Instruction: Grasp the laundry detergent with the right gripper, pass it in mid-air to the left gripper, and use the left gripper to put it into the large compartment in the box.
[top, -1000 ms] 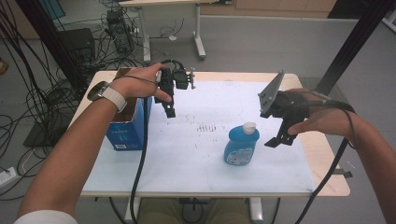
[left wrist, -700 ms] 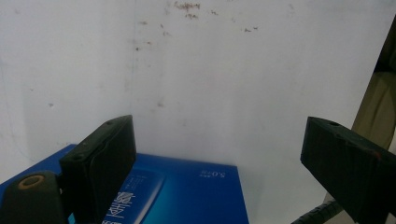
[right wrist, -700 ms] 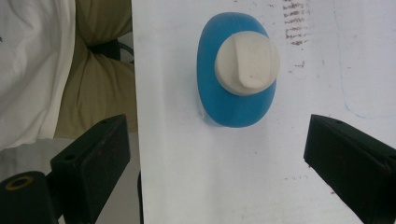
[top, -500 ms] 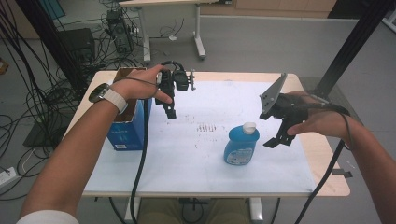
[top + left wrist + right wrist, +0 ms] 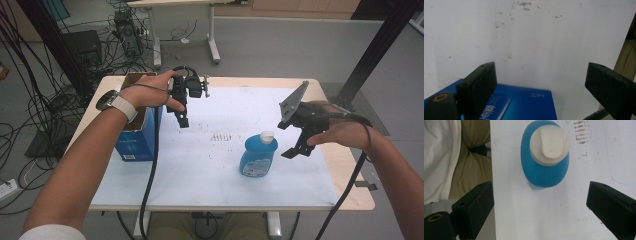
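We see the right claw (image 5: 296,142) a little lower than a second ago and closer to the blue soap bottle (image 5: 258,156), which stands upright near the middle of the white-covered worktop (image 5: 210,170), white cap (image 5: 549,142) on. In the right gripper view the bottle sits ahead of the two black jaws, which stand wide apart with nothing between them; bare white sheet lies between jaw tips and bottle, so no contact yet. We read the descent as an approach for a grasp on the bottle, with the closing in still to come.

The left claw (image 5: 183,116) hangs over the far-left part of the worktop, just beside the open blue carton (image 5: 135,145) at the left edge, in much the same spot as in the earlier pictures. Its jaws gape equally wide and grip nothing; the left gripper view looks past them at the carton's printed blue side and the stained sheet.
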Demonstrator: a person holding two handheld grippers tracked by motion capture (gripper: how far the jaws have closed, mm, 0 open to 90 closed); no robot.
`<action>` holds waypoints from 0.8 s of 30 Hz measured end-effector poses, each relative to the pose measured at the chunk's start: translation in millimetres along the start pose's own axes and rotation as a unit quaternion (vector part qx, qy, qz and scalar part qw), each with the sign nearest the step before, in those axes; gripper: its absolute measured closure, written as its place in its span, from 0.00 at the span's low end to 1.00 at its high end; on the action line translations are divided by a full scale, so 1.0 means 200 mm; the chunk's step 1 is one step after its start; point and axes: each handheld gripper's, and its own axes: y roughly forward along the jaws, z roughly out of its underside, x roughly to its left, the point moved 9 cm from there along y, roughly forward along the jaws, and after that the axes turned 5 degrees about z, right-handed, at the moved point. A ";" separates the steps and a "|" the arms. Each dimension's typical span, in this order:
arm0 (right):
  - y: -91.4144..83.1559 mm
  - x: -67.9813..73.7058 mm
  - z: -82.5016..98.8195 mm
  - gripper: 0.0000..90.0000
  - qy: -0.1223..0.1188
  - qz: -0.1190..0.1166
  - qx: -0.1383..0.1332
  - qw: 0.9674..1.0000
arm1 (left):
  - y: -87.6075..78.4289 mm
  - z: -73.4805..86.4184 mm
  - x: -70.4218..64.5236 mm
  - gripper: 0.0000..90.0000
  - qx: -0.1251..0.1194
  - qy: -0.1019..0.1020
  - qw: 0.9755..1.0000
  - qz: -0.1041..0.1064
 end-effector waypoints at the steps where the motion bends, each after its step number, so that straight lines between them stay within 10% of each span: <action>1: 0.00 0.00 0.00 0.09 0.000 0.000 0.000 1.000 | 0.00 0.00 0.00 0.12 0.000 0.000 1.000 0.000; 24: 0.09 -0.02 0.03 0.09 0.005 -0.009 -0.024 1.000 | 0.03 0.00 0.00 0.12 0.000 -0.001 1.000 0.003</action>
